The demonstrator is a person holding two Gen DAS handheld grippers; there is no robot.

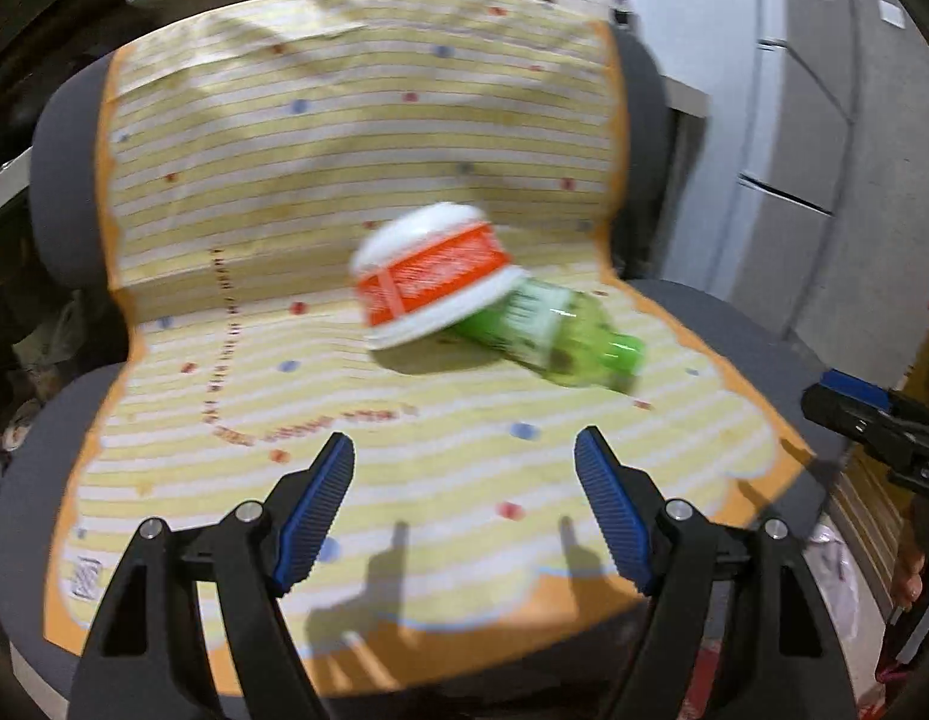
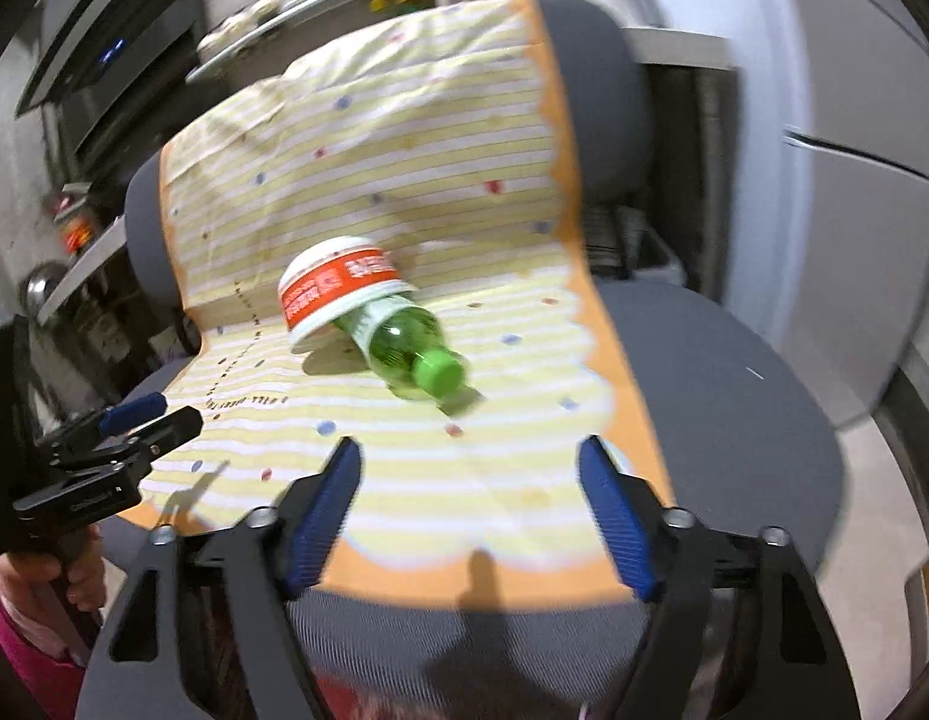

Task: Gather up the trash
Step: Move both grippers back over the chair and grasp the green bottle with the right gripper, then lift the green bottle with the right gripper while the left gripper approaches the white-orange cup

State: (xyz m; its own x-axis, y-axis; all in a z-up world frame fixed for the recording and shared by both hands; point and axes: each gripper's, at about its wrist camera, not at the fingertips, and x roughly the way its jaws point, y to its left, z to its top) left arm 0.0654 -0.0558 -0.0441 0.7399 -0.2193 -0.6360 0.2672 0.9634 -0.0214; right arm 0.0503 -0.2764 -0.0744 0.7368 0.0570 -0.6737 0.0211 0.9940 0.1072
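At frame centre we see a bowl (image 1: pixel 431 276) tipped over a lying bottle (image 1: pixel 560 330), both on a towel (image 1: pixel 344 150) draped over a chair (image 1: pixel 722 324).

A white paper bowl (image 1: pixel 431 276) with an orange printed band lay overturned and tilted near the middle of the seat, its rim propped on a green plastic bottle (image 1: pixel 554 336). The bottle lay on its side with a white-and-green label, its base tucked under the bowl and its green cap (image 2: pixel 437 373) pointing toward the near right. Both looked motion-blurred.
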